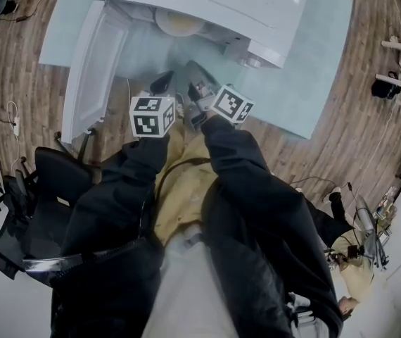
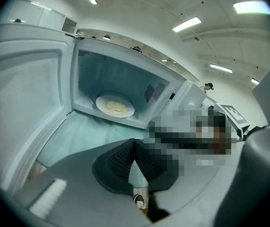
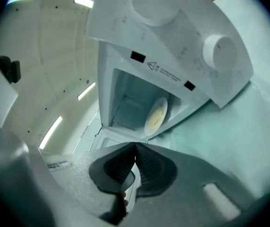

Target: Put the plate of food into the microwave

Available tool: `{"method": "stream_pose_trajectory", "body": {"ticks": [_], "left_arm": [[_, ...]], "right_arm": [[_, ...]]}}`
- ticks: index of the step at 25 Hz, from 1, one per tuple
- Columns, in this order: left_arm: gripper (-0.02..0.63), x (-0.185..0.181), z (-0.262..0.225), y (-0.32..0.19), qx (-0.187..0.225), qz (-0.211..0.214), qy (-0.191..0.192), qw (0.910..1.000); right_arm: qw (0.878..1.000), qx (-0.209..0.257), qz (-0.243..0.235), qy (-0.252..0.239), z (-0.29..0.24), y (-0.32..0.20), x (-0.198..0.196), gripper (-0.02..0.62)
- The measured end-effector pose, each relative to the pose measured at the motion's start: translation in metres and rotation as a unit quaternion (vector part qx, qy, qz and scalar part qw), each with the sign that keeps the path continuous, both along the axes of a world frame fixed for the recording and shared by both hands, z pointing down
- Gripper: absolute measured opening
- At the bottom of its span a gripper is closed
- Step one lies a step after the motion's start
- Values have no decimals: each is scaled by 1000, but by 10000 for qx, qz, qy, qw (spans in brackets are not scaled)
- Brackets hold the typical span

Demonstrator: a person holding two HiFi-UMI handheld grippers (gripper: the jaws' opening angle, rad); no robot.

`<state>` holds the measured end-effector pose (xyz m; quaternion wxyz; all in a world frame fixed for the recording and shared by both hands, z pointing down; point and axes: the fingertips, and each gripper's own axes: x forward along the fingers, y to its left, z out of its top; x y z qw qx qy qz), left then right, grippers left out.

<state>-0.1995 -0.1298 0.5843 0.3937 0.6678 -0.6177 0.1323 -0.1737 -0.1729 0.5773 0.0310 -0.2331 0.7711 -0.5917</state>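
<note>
The white plate of yellow food (image 1: 179,23) (image 2: 115,106) (image 3: 155,115) lies inside the white microwave (image 1: 207,9) (image 2: 125,89) (image 3: 173,51), whose door (image 1: 95,69) (image 2: 21,98) stands swung wide to the left. My left gripper (image 1: 162,83) (image 2: 135,145) hovers over the pale blue table in front of the oven mouth, jaws shut with nothing between them. My right gripper (image 1: 197,90) (image 3: 135,150) hangs just beside it, rolled onto its side, also shut and empty. Both stand back from the plate, apart from it.
The pale blue table (image 1: 313,69) carries the microwave; wood floor lies around it. A dark office chair (image 1: 39,210) stands at the lower left. Another person (image 1: 355,259) sits at the lower right by a desk. The microwave's knobs (image 3: 219,48) face the right gripper.
</note>
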Motion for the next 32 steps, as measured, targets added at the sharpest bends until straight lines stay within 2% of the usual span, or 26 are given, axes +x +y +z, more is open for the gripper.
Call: {"method": "stream_pose_trajectory", "body": {"ticks": [5,9,13,19,24,27,30,32], "left_arm": [[-5,15,-27,3,265,111,-132,9995],[-5,17,-62,8,658,177,-319,9972],[-5,22,-104,-9,1134,258,-543,9917],[-5,46,-166,-37,1801,405,-737,9800],[-5,59,-220,-57,2392,487,-914,9654],[-5,59,-244,-62,2614,479,-965,9592],[-5,65,-267,-70,2841,496,-1083,9514],[-5,69,-279,-76,2964,523,-1152,9466]], "right_arm": [[9954,804,-269,450,-29,12,18,-3],[9803,1657,-614,887,-63,34,23,-3],[9558,2503,-770,1333,-105,28,28,-3],[9192,3520,-480,1699,-176,2,44,-5],[8738,4408,-124,2049,-237,-20,60,-5],[8506,4760,103,2230,-265,-26,67,-3],[8393,4875,278,2391,-280,-35,78,-3],[8385,4846,350,2467,-285,-41,85,-3]]}}
